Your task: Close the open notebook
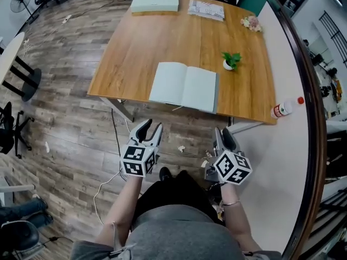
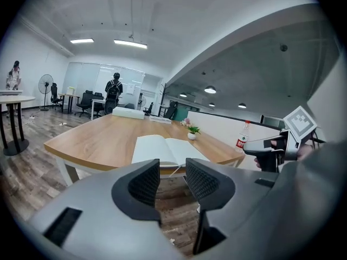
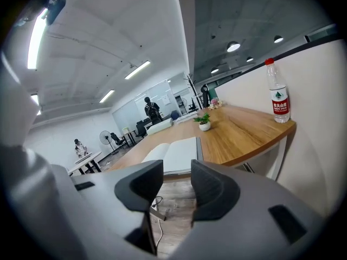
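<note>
**Near the front edge, a notebook waits to be closed**

On the brown wooden tabletop [image 1: 179,42], close to its front edge, the open pale-green notebook [image 1: 184,86] is laid flat. The left hand-held gripper [image 1: 150,126] and the right hand-held gripper [image 1: 223,134] are held off the tabletop with jaws spread apart, and nothing is gripped. One cover should probably be lifted by its outer edge and folded over. Bare wood is seen all around; only the small green potted plant [image 1: 231,60] is placed near the right page.
</note>
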`<action>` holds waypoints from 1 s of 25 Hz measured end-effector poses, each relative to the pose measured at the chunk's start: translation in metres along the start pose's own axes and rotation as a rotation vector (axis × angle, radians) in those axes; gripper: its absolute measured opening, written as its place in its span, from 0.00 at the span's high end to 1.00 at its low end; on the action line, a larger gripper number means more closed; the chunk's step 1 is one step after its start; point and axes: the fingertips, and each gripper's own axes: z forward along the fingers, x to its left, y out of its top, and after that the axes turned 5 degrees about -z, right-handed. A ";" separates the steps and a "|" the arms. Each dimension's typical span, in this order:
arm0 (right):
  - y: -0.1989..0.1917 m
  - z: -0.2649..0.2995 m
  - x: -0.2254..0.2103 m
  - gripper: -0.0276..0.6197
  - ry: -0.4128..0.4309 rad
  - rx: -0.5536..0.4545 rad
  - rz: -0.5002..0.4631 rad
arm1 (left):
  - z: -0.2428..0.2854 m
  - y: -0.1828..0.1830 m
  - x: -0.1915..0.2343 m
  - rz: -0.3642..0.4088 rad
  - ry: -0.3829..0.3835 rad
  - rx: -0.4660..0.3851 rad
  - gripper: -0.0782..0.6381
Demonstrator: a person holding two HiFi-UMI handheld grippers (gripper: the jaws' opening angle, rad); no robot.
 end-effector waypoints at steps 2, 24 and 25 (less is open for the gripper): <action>0.000 0.005 -0.007 0.73 -0.013 0.006 0.024 | 0.010 0.000 -0.001 0.006 -0.011 0.011 0.68; 0.035 0.065 -0.069 0.73 -0.009 -0.003 0.226 | 0.121 0.038 -0.030 0.116 -0.069 0.073 0.68; 0.035 0.066 -0.069 0.73 -0.009 -0.004 0.235 | 0.125 0.039 -0.032 0.123 -0.077 0.078 0.68</action>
